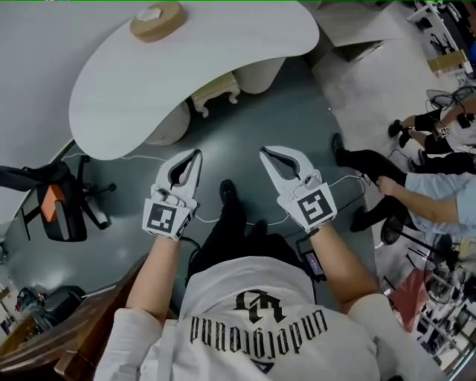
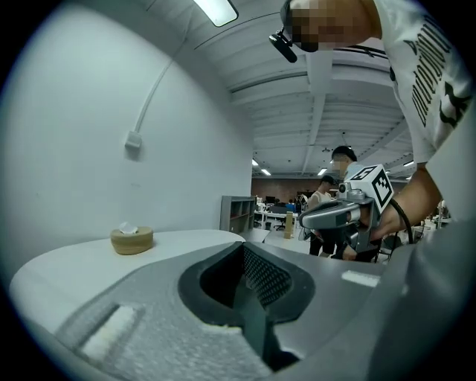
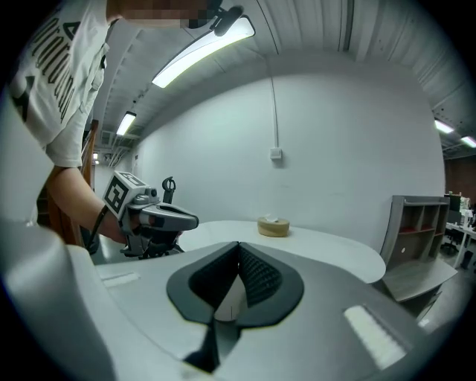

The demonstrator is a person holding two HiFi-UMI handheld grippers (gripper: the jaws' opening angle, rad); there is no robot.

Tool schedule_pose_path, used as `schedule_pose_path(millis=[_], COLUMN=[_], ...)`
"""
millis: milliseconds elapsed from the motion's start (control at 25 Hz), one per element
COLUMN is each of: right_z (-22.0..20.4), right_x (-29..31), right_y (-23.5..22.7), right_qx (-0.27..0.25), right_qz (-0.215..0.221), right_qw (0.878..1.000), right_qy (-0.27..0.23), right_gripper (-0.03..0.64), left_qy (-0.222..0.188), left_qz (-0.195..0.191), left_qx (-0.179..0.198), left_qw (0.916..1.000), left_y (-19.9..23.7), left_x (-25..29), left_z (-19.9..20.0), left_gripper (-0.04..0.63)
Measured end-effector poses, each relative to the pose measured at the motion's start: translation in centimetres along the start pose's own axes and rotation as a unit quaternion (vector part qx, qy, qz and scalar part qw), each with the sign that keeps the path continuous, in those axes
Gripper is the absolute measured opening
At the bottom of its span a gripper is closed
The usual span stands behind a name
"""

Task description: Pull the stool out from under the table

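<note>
A cream stool (image 1: 216, 90) with carved legs stands under the near edge of the white curved table (image 1: 134, 74), most of its seat hidden by the tabletop. My left gripper (image 1: 196, 155) and right gripper (image 1: 265, 153) hang side by side over the grey floor, short of the stool, both shut and holding nothing. In the left gripper view the closed jaws (image 2: 242, 247) point over the tabletop (image 2: 67, 264), and the right gripper (image 2: 338, 214) shows beside them. The right gripper view shows its shut jaws (image 3: 238, 245), the left gripper (image 3: 160, 217) and the table (image 3: 327, 249); the stool is hidden in both gripper views.
A round wooden tissue holder (image 1: 158, 20) sits on the table. Two cream pedestals (image 1: 169, 123) carry the tabletop beside the stool. A black office chair (image 1: 58, 202) stands at the left, seated people (image 1: 416, 190) at the right, a wooden cabinet (image 1: 71, 335) at bottom left.
</note>
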State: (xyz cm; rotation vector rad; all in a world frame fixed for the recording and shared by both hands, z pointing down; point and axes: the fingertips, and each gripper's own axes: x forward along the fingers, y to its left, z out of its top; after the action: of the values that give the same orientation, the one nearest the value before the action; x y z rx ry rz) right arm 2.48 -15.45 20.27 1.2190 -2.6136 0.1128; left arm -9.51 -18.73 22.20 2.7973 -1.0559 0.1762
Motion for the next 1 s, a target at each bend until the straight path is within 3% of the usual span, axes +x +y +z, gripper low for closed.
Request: schedule_pose_path(millis=[200, 440, 520, 680, 1000], right_z=[-1.5, -4.1, -5.4, -9.1, -18.1], right_x=[2.4, 3.8, 4.1, 5.2, 7.8], right_y=[-2.5, -4.0, -4.6, -4.9, -5.1], right_qx=[0.001, -0.015, -0.011, -0.015, -0.021], right_qz=[-0.003, 0.024, 0.029, 0.048, 0.083], right_qw=[1.000, 1.000, 0.999, 0.999, 0.996], right_qy=[0.002, 0.012, 0.011, 0.016, 0.018], right_gripper=[0.003, 0.005, 0.006, 0.009, 0.020], left_qy=[0.002, 0.001, 0.004, 0.021, 0.018], left_qz=[-0.003, 0.026, 0.034, 0.058, 0.076], left_qx=[0.006, -0.004, 0.008, 0.029, 0.008], left_qw=[1.0000, 0.9996, 0.9994, 0.9976, 0.9969], left_y=[1.7, 2.8, 2.7, 2.8, 3.7], left_x=[2.6, 4.6, 5.4, 6.5, 8.8], left_z=[-1.0, -3.1, -4.2, -7.3, -16.3], left_gripper=[0.009, 0.009, 0.009, 0.009, 0.009])
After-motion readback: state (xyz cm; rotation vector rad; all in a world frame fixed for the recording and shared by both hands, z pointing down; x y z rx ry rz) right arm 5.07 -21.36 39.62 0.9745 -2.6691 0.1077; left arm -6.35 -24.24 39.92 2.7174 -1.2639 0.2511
